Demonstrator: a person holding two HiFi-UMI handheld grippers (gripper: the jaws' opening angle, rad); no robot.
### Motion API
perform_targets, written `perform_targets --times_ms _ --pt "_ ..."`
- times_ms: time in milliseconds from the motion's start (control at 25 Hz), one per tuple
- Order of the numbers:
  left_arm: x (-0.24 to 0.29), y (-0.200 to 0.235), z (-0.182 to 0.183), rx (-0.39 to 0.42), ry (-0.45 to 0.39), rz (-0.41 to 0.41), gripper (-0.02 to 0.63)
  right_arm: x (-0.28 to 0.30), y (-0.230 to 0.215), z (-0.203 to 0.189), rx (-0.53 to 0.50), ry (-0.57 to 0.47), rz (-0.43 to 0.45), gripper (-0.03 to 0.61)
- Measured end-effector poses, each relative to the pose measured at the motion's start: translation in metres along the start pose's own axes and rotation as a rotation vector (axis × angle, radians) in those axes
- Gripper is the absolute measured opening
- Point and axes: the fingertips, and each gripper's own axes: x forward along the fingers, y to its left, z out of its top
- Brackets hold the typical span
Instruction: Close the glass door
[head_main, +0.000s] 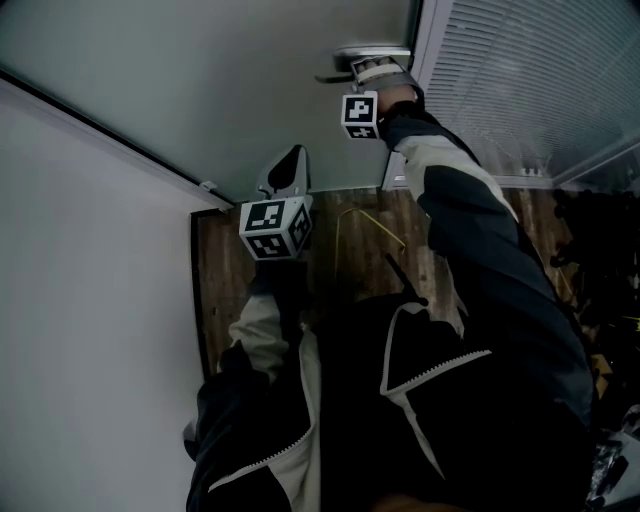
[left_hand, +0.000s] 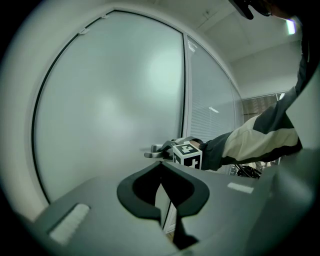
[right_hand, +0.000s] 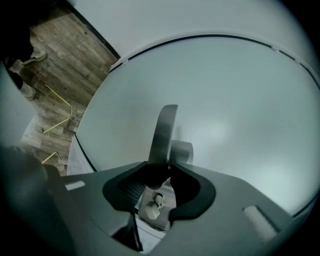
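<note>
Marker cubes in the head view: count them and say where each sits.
2. One marker cube is on the left tongs, mid-frame before the glass door; the other is on the right tongs, clamped on the door handle at top. None looks hidden.

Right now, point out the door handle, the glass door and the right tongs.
door handle (right_hand: 163, 131): right gripper view, middle of the lever.
glass door (left_hand: 110, 100): left gripper view, frosted pane.
right tongs (right_hand: 159, 164): right gripper view, between the tips.
</note>
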Motion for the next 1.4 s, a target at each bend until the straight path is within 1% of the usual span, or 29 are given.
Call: perform_targets --times_ms 120,320,600,680,760,800,880,920,1000,1040,1080,1160,1240,1320,1400 --pt "0.000 0.006 0.000 0.002 0.001 0.007 0.000 0.009 -0.005 0.000 0.005 0.010 -0.007 0.141" --pt "-0.005 0.008 -0.001 -0.001 -0.004 0.014 0.000 0.007 -0.003 0.002 0.011 0.003 -0.016 0.140" --pt "-0.011 0.011 0.006 0.005 -0.009 0.009 0.000 0.009 -0.004 0.005 0.034 0.003 0.004 0.144" --pt "-0.011 0.012 0.009 0.004 -0.012 0.011 0.000 0.011 -0.006 0.003 0.061 -0.002 0.021 0.147" --pt "-0.011 0.013 0.011 0.003 -0.009 0.013 0.000 0.010 -0.008 -0.001 0.129 -0.013 0.042 0.170" --pt "-0.011 0.014 0.011 0.004 -0.010 0.017 0.000 0.006 -0.010 -0.002 0.179 -0.024 0.048 0.192" --pt "-0.013 0.019 0.011 0.011 -0.013 0.028 0.000 -0.011 -0.011 -0.001 0.301 -0.065 0.054 0.186" --pt "-0.014 0.022 0.011 0.011 -0.015 0.033 0.000 -0.023 -0.011 0.003 0.371 -0.098 0.052 0.165" --pt "-0.013 0.028 0.010 -0.017 -0.029 0.036 0.000 -0.055 -0.009 0.012 0.537 -0.185 0.047 0.076" --pt "-0.013 0.030 0.010 -0.042 -0.042 0.034 0.000 -0.074 -0.009 0.016 0.639 -0.233 0.048 0.023" --pt "-0.012 0.032 0.010 -0.065 -0.055 0.030 0.000 -0.094 -0.009 0.019 0.757 -0.282 0.054 0.006" --pt "-0.013 0.033 0.009 -0.083 -0.068 0.021 0.000 -0.137 -0.008 0.021 1.004 -0.377 0.072 0.005" --pt "-0.014 0.028 0.008 -0.080 -0.074 0.009 0.000 -0.176 -0.001 0.020 1.207 -0.451 0.088 0.005" --pt "-0.015 0.022 0.009 -0.080 -0.093 -0.005 0.000 -0.205 0.010 0.018 1.368 -0.498 0.113 0.003" --pt "-0.014 0.012 0.009 -0.077 -0.105 -0.024 0.000 -0.224 0.021 0.014 1.481 -0.515 0.139 0.003"
